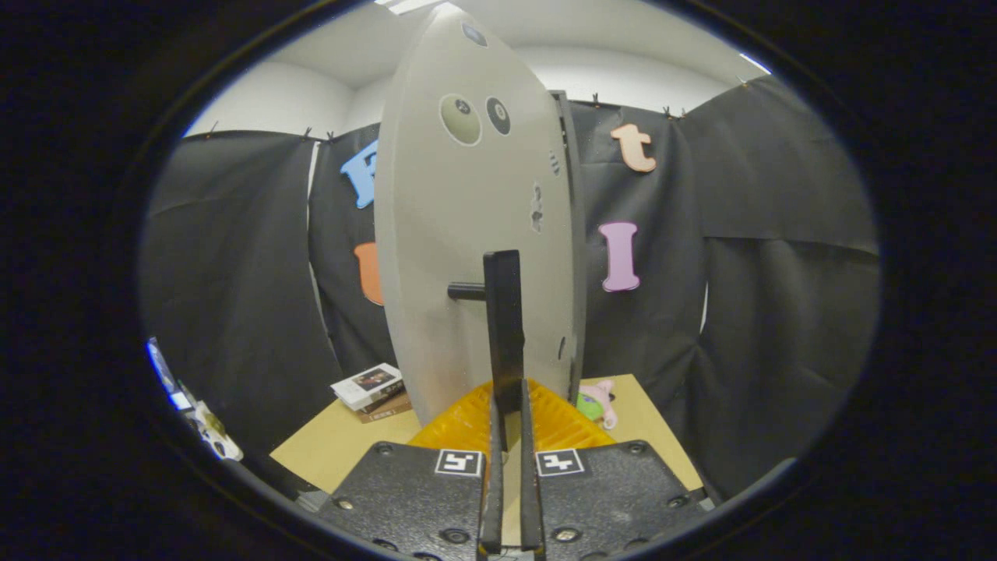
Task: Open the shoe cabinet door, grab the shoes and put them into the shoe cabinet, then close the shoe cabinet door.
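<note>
The shoe cabinet's grey door (pixel 459 257) rises straight ahead of me, with two round marks near its top. A black vertical bar handle (pixel 503 312) stands off the door on a short black peg. My gripper (pixel 510 401) holds the lower end of that handle, its two thin fingers (pixel 494 467) pressed close on either side of it. The cabinet's dark edge (pixel 576 234) shows just behind the door's right side.
An orange ribbed mat (pixel 467 425) lies on the wooden table (pixel 343 448) under the fingers. A stack of books (pixel 370 387) sits to the left of the door. A pink and green plush toy (pixel 598 403) lies to its right.
</note>
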The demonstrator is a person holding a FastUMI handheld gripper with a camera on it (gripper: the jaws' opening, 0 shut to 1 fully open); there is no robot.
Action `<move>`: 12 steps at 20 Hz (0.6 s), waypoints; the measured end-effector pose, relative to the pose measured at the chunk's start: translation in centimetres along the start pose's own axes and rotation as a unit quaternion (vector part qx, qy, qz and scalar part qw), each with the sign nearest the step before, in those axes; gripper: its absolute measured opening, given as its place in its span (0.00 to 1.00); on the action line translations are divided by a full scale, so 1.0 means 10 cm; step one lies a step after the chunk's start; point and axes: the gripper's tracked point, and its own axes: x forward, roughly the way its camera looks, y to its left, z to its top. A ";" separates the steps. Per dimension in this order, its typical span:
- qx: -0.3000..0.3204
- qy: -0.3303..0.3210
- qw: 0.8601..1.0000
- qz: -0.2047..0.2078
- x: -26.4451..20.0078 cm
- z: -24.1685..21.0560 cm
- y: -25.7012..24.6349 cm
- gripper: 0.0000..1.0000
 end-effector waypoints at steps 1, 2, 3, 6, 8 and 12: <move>0.002 -0.002 1.000 -0.006 -0.05 0.00 -0.15 0.10; 0.004 -0.002 1.000 -0.014 -0.05 0.02 -0.31 0.08; 0.002 -0.001 1.000 -0.026 -0.06 0.02 -0.49 0.07; -0.019 0.004 0.998 -0.064 -0.09 0.05 -0.98 0.04; 0.004 0.009 0.999 -0.046 -0.10 0.04 -1.09 0.04; -0.012 0.012 1.000 -0.007 -0.10 0.05 -1.08 0.04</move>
